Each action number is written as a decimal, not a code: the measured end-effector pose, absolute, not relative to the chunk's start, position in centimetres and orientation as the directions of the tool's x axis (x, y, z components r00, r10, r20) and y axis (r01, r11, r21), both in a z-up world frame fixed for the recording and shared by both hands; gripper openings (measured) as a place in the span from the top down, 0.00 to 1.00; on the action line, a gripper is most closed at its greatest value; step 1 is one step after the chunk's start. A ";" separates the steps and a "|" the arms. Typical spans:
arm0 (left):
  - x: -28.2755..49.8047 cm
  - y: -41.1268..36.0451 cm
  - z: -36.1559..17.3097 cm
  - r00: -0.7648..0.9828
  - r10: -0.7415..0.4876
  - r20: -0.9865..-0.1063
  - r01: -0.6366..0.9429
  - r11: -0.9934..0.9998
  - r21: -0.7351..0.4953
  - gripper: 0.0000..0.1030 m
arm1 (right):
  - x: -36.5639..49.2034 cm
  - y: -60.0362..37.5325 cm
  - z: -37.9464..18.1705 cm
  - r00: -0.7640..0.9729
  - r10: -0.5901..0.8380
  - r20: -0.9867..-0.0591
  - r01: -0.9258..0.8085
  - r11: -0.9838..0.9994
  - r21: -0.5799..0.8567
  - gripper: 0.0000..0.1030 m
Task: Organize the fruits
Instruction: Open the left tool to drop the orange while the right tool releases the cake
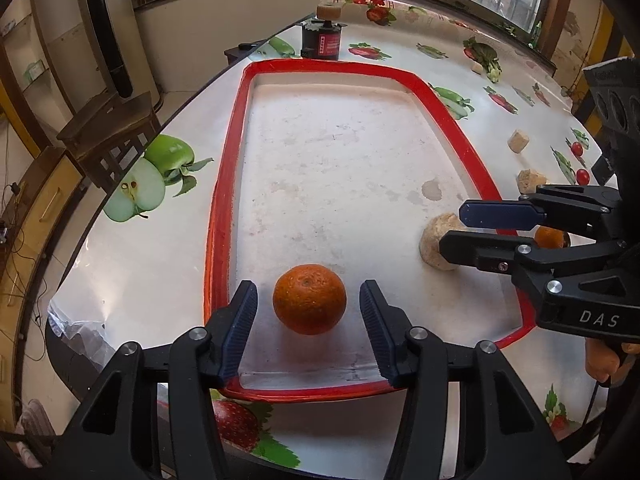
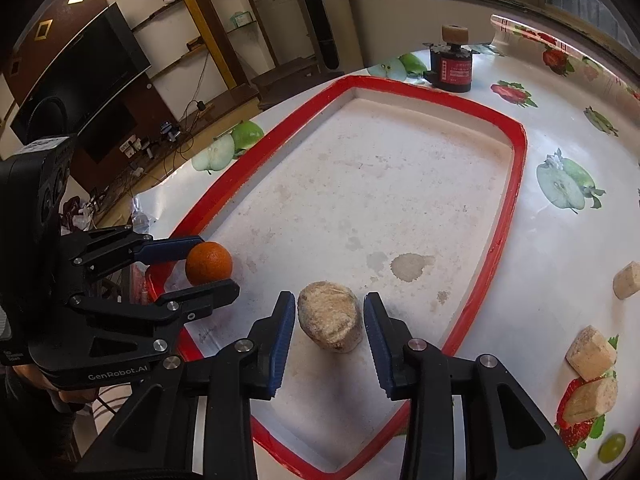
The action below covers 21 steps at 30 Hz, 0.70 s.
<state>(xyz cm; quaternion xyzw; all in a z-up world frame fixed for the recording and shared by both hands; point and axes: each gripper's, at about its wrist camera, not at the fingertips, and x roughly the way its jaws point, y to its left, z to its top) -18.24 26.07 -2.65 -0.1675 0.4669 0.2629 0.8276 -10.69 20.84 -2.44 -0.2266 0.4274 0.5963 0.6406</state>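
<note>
In the lower middle of the left wrist view, the orange (image 1: 309, 299) sits on the red-rimmed tray (image 1: 224, 208) between the released left gripper (image 1: 308, 308). The right gripper (image 2: 330, 320) is released around a tan lump (image 2: 330, 322) in the tray, pads not touching.

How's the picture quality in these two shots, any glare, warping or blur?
Left wrist view: strong fisheye warping bends the table edge and the red tray rim; window glare whitens the tablecloth at the far end; the orange is sharp. Right wrist view: same warping, dark corners, the tan lump in focus, no motion blur.
</note>
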 end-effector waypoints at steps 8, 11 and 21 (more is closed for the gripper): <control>-18.3 24.9 -0.8 0.459 0.303 -0.835 -0.589 0.807 -0.031 0.42 | -10.6 18.2 0.4 -0.045 0.618 -0.785 -0.958 0.195 0.208 0.59; -18.1 24.1 -0.4 0.467 0.302 -0.831 -0.581 0.813 -0.031 0.42 | -10.5 17.0 1.0 -0.027 0.628 -0.778 -0.957 0.209 0.201 0.57; -16.5 21.2 0.6 0.490 0.282 -0.825 -0.534 0.845 -0.028 0.42 | -8.5 11.6 2.0 0.039 0.636 -0.770 -0.938 0.290 0.191 0.56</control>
